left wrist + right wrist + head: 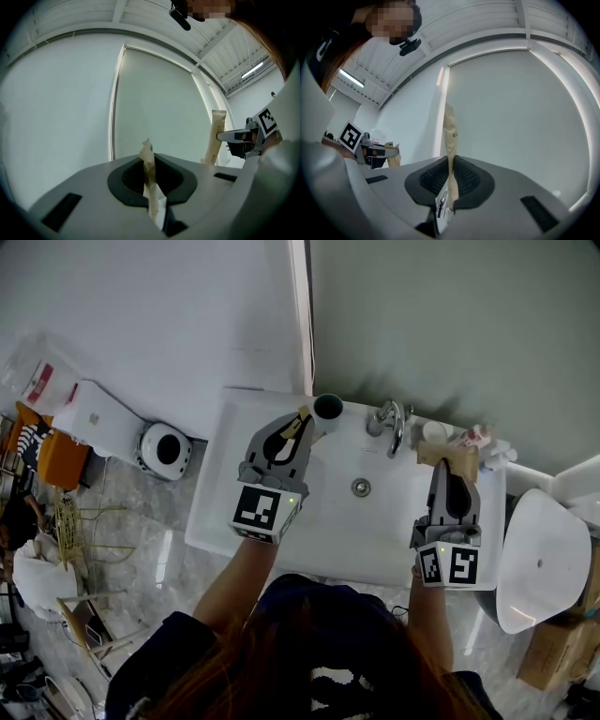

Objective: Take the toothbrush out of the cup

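Brown paper packet clamped in the right gripper, torn paper strip pinched by the left gripper just beside the cup

The person wears a dark top with a white print on it; the sleeves end above the elbows. The left gripper and the right gripper are both grey with a black inner part, and the black pads are ribbed. Each one carries a cube with black-and-white square markers and a small green light.
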